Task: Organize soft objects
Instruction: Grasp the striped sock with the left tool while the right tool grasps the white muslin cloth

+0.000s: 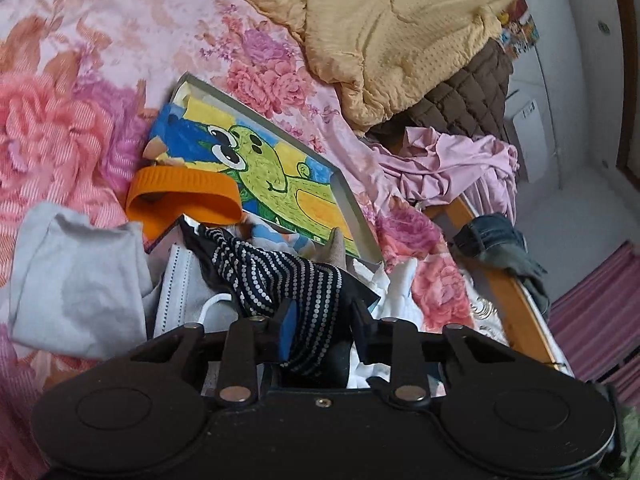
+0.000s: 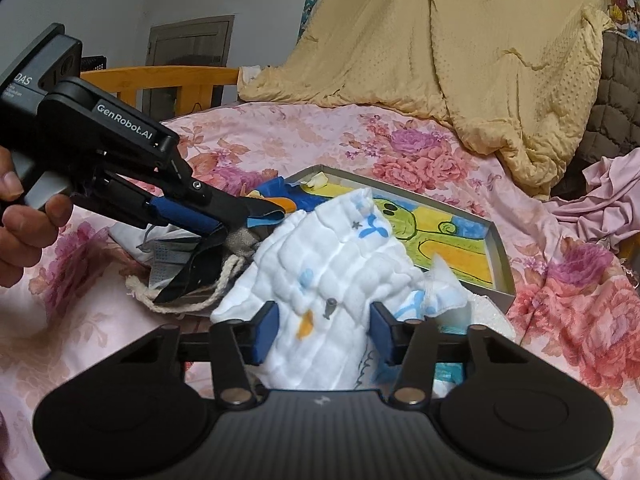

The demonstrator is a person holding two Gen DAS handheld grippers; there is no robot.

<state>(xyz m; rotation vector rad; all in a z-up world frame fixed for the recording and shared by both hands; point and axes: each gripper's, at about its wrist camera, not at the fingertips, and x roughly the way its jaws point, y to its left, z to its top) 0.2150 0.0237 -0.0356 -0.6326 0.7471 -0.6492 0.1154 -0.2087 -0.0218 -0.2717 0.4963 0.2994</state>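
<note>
A: Grippers first. I count two. My left gripper (image 1: 322, 320) has its pads closed onto the dark dotted cloth (image 1: 288, 276), which bunches up between them. My right gripper (image 2: 323, 330) has the white quilted cloth (image 2: 320, 256) between its jaws; both pads sit against the folds, so I read that as a grip too.

B: What else do you count on the bed?

A: One shallow grey box (image 1: 356, 200) on the floral sheet (image 1: 80, 40), with one cartoon drawing lining its bottom. One orange ring (image 1: 184, 196) leans on the box's near corner. One grey cloth (image 1: 76, 276) lies to the left, one face mask (image 1: 176, 284) beside it, and one drawstring cord (image 2: 224, 280) shows under the left gripper in the right wrist view.

B: Anything hard to make out?

A: The pile at the box's near end overlaps itself, so I cannot tell which pieces lie inside the box and which rest on the sheet. The white cloth covers part of the drawing. One yellow quilt (image 1: 400, 32) heaps up behind, with a brown quilted layer and pink fabric (image 1: 456, 160) partly buried beside it. A hand (image 2: 24, 216) on the left gripper's handle is cut off at the frame edge.
</note>
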